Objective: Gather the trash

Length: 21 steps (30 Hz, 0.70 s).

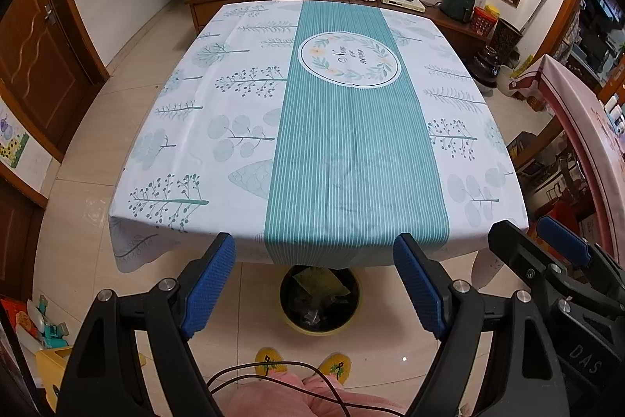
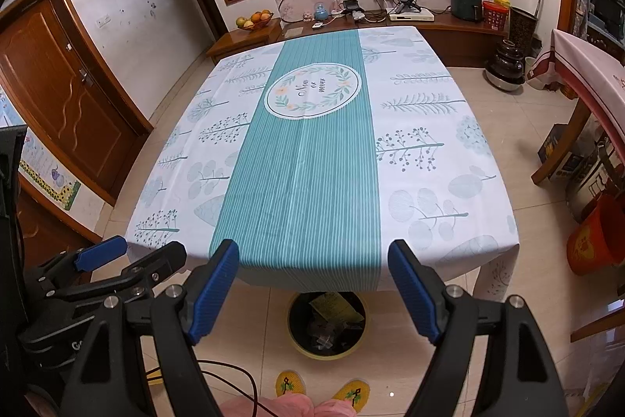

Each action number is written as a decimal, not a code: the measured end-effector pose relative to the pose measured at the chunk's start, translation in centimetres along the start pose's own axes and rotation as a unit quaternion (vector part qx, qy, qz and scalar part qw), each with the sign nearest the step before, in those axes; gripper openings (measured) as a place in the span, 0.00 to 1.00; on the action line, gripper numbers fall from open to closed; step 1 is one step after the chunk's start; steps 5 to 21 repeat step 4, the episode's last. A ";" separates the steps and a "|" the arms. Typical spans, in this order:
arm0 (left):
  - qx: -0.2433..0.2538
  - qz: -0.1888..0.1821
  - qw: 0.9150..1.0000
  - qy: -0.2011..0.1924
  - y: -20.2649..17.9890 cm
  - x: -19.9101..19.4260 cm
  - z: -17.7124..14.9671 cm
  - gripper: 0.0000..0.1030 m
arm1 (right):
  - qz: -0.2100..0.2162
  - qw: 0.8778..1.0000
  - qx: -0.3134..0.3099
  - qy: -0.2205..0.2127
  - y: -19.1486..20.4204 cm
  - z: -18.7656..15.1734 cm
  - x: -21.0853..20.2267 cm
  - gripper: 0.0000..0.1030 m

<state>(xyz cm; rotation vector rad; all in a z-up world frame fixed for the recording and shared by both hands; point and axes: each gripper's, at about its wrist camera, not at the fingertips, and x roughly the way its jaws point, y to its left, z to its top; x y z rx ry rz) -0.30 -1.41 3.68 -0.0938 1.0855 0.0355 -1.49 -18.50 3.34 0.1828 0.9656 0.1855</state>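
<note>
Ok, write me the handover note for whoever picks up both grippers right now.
Left gripper: open, empty, at the table's near edge.
Right gripper: open, empty, beside it.
Round yellow-rimmed bin with black liner: on the floor under the near table edge, already holding a yellowish paper and crumpled wrappers.
White and teal leaf-print tablecloth: no trash visible on it.
Done: the tabletop looks cleared.
Left: possibly nothing; check the floor.

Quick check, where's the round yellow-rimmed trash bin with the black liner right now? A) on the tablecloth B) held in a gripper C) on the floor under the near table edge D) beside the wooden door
C: the round yellow-rimmed trash bin stands on the floor tiles, partly tucked under the near edge of the tablecloth-covered table, with scraps inside.
</note>
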 end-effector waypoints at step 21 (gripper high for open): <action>0.000 0.000 1.000 0.001 0.0 0.0 0.0 0.79 | 0.000 1.000 0.000 0.001 0.0 0.0 0.0 0.77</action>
